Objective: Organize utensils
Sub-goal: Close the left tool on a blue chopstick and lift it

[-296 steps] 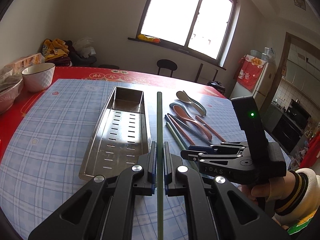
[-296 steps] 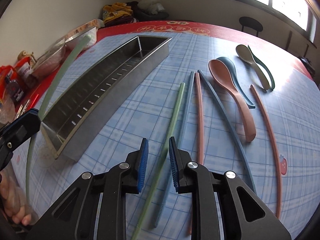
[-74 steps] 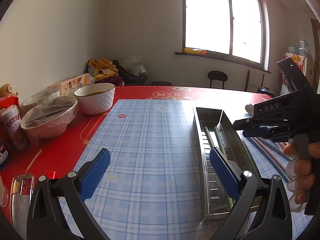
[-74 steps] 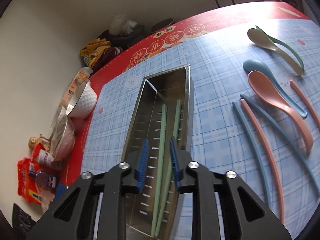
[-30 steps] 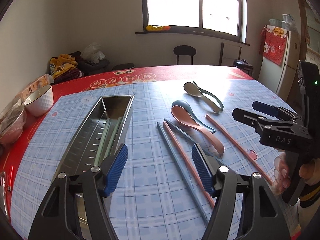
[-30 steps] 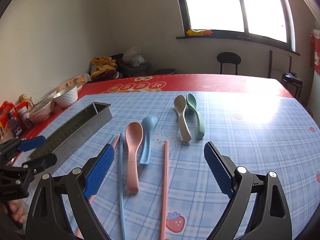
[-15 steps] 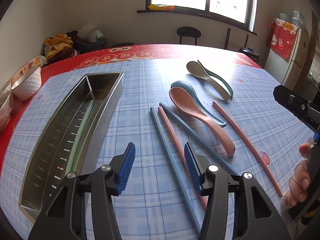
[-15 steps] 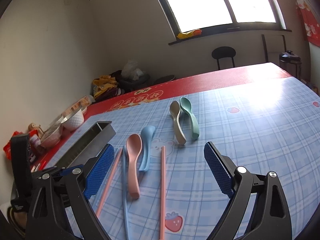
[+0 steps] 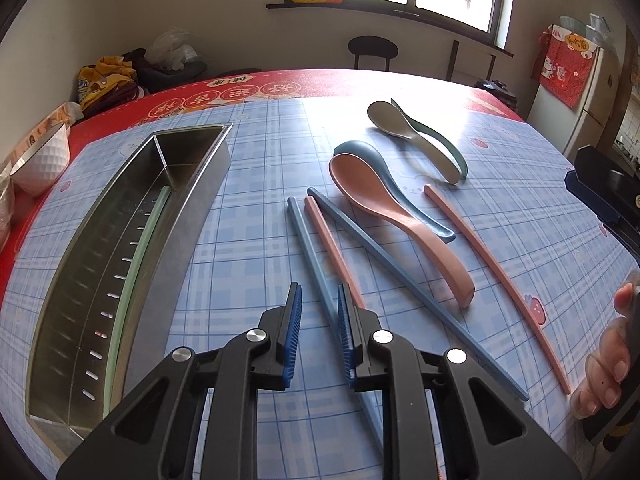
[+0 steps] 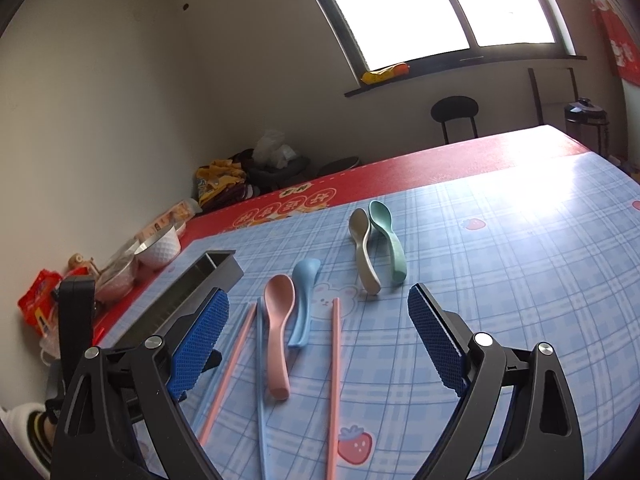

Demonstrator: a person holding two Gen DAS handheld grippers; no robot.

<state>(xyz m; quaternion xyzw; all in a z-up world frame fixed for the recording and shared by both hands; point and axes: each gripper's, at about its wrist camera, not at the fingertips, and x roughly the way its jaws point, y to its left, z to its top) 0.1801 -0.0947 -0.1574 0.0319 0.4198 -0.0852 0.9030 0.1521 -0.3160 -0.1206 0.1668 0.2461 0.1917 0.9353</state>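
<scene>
The left tool (image 9: pixel 319 336) is pointing down at the counter (image 9: pixel 248 240), its jaws narrow and closing around a blue chopstick (image 9: pixel 306 248) that is lying between them; the pads seem not to be pressing it yet, though the view there is tight. A pink chopstick (image 9: pixel 330 248) is lying just beside it, with a second blue chopstick (image 9: pixel 400 276) crossing nearby. The pink spoon (image 9: pixel 384 208) is resting against the blue spoon (image 9: pixel 360 152), and a second pink chopstick (image 9: pixel 492 268) is lying beyond them. The metal tray (image 9: pixel 188 216) near the counter's left edge is holding a green chopstick (image 9: pixel 136 272). The right tool (image 10: pixel 318 332) is hanging wide and empty.
</scene>
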